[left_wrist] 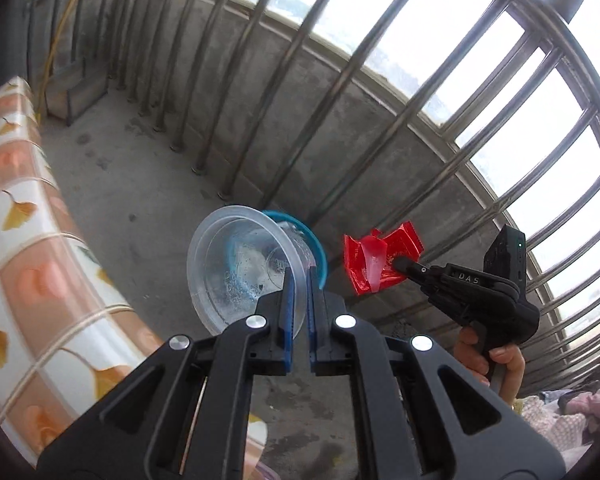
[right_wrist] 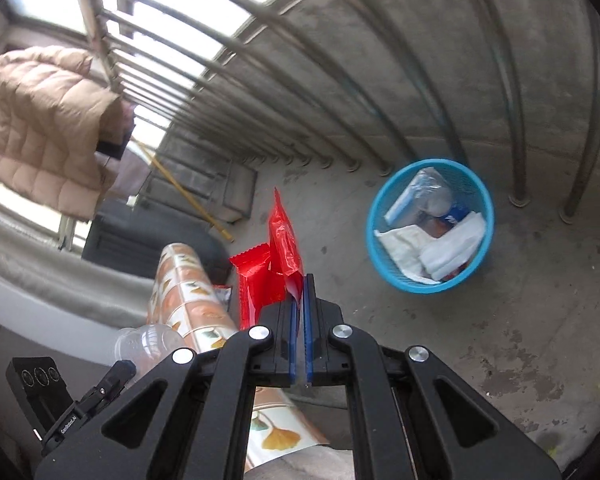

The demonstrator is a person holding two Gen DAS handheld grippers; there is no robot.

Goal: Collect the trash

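Left gripper [left_wrist: 298, 280] fingers pinch the rim of a clear, thin-walled plastic cup [left_wrist: 244, 268]; right gripper [right_wrist: 300, 292] fingers clamp a crinkly red foil wrapper [right_wrist: 276, 256] by one edge. Both look light; the cup probably crushable, best held by its rim. The round blue mesh wastebasket [right_wrist: 384, 256] stands on the concrete floor, near.

You have a clear round plastic cup [left_wrist: 246, 270] pinched by its rim, tipped on its side with its open mouth facing you. Your crumpled red foil wrapper [right_wrist: 278, 258] stands upright above the floor, also held. The round blue mesh wastebasket [right_wrist: 429, 286] stands on the concrete by the railing (already holding white tissues and a plastic bottle).
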